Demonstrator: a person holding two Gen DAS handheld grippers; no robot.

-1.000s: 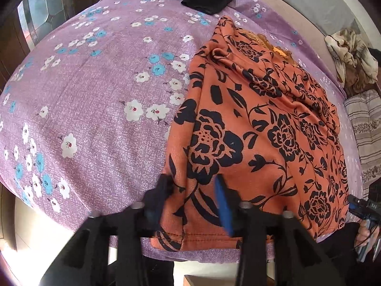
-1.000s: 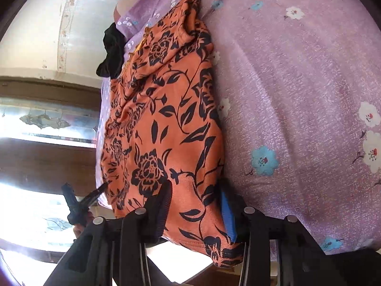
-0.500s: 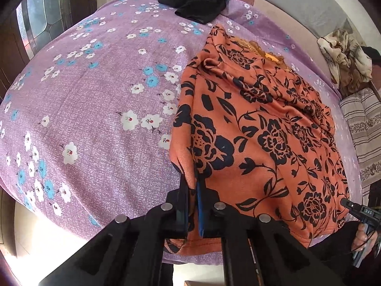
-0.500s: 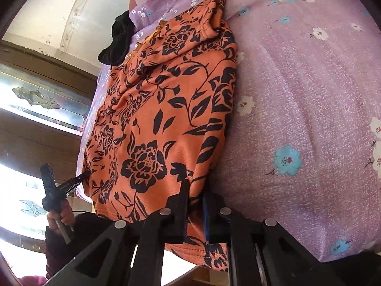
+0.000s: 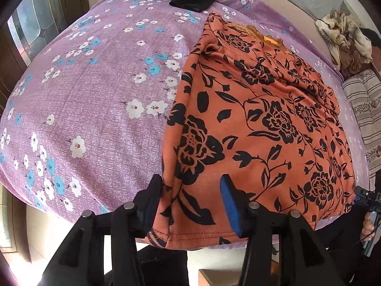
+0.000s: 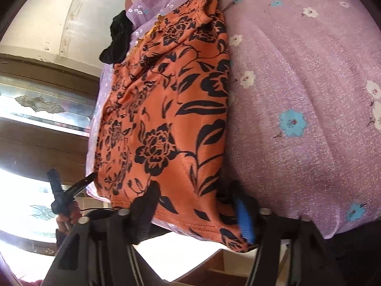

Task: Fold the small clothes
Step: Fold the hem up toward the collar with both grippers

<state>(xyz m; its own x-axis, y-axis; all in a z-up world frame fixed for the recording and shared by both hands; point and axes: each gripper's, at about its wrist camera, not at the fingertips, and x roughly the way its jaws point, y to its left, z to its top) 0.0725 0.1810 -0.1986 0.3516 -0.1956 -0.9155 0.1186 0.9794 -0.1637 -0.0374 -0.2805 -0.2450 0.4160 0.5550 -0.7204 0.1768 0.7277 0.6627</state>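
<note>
No legible writing. Orange floral garment (image 5: 257,124) lies flat on the purple bedsheet (image 5: 90,100), center-right. Left gripper (image 5: 190,197) and right gripper (image 6: 197,205) have both just spread, straddling the hem, probably not pinching. Striped cushion (image 5: 366,100) shows only in left view.

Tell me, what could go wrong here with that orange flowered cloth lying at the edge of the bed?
The orange garment has its hem hanging over the bed's edge, so it might slide off. The left gripper and right gripper have just been opening, pads off the corners, so those may shift. The far end is still rumpled; folding now could trap creases.
</note>
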